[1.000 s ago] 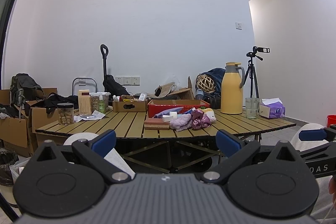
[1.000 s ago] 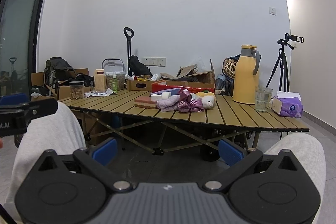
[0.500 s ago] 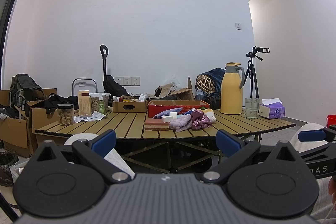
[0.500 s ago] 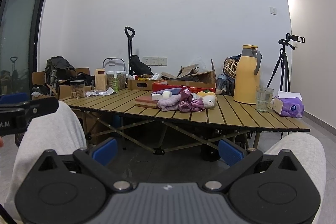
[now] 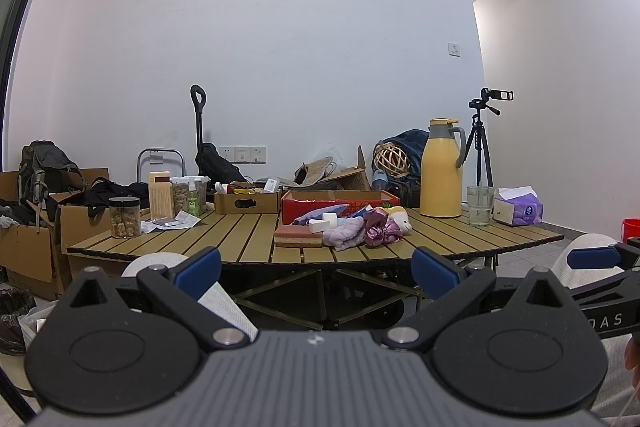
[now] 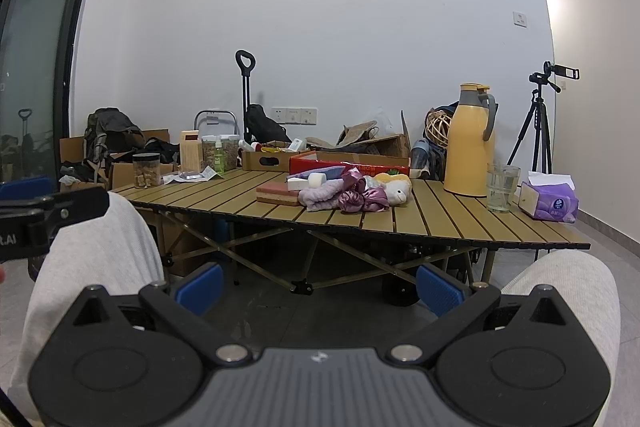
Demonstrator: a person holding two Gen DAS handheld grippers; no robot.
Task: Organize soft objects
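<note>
— What are the tools doing?
— Left gripper (image 5: 316, 269): black plastic body, blue pads, jaws standing wide apart, gripping nothing. Right gripper (image 6: 319, 287): same build, also gaping and carrying nothing. Both are hovering low, in front of the table and well apart from it. White letters "DAS" are showing on the right gripper's arm in the left wrist view; "R.AI" is showing on the left one's arm in the right wrist view.
— And the soft things?
— A pile of soft objects (image 6: 352, 193) is lying mid-table on the slatted wooden table (image 6: 440, 223): a fuzzy lilac cloth, a glossy purple satin piece, a cream plush toy, all touching. A pink-and-brown sponge block (image 6: 278, 193) is sitting just beside them, a red cardboard box (image 5: 340, 201) just behind; its print is too small to read.
— Anything else?
— A yellow thermos jug (image 6: 470, 141), a clear glass (image 6: 502, 187) and a purple tissue pack (image 6: 550, 203) are standing at the table's right end.
</note>
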